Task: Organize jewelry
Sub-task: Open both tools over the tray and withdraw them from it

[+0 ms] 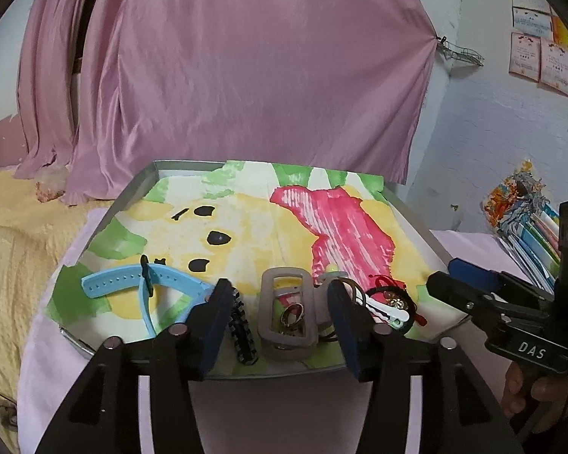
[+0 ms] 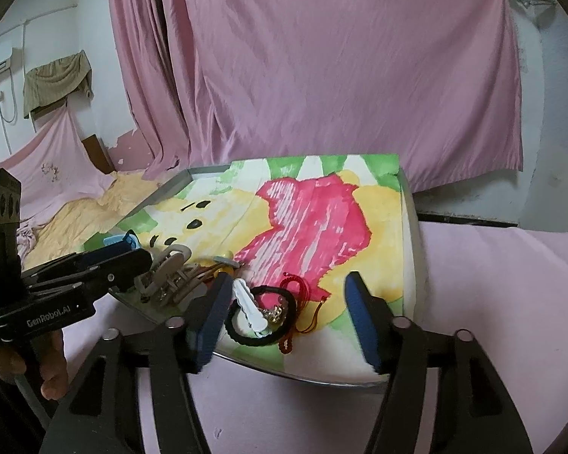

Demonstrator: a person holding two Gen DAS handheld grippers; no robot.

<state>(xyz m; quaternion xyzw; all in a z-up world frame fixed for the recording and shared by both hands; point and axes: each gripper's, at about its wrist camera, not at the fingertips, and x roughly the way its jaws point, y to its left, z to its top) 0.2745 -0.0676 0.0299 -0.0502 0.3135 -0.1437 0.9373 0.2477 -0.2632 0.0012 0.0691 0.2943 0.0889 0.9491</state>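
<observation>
Blue-padded and spread wide, the left gripper (image 1: 276, 325) hangs over the near edge of the metal tray (image 1: 132, 189), its jaws straddling the grey rectangular clasp (image 1: 287, 312) without touching it; the right gripper (image 2: 284, 317) is just as wide apart, framing the black hair tie (image 2: 261, 316) near the tray's near right corner and pinching nothing. The jewelry is all bunched along that near edge, and the crowding is the risk: the clasp lies on top of a ring (image 1: 292, 313) and some loops, so closing there could drag the whole tangle or flick the ring over the low rim; likewise the white hair clip (image 2: 250, 308) lies across the hair tie with a small gold charm, so a pinch on one may lift the others, and the red cord bracelet (image 2: 301, 304) beside them could snag a pad. The painted paper (image 2: 322, 227) lining the tray looks loose, perhaps liable to slide under a pull. Leftward sit a black segmented clip (image 1: 242, 335) and the light blue watch strap (image 1: 147, 283); the far half of the tray holds only the paper. Beyond hangs a pink curtain (image 1: 246, 75).
</observation>
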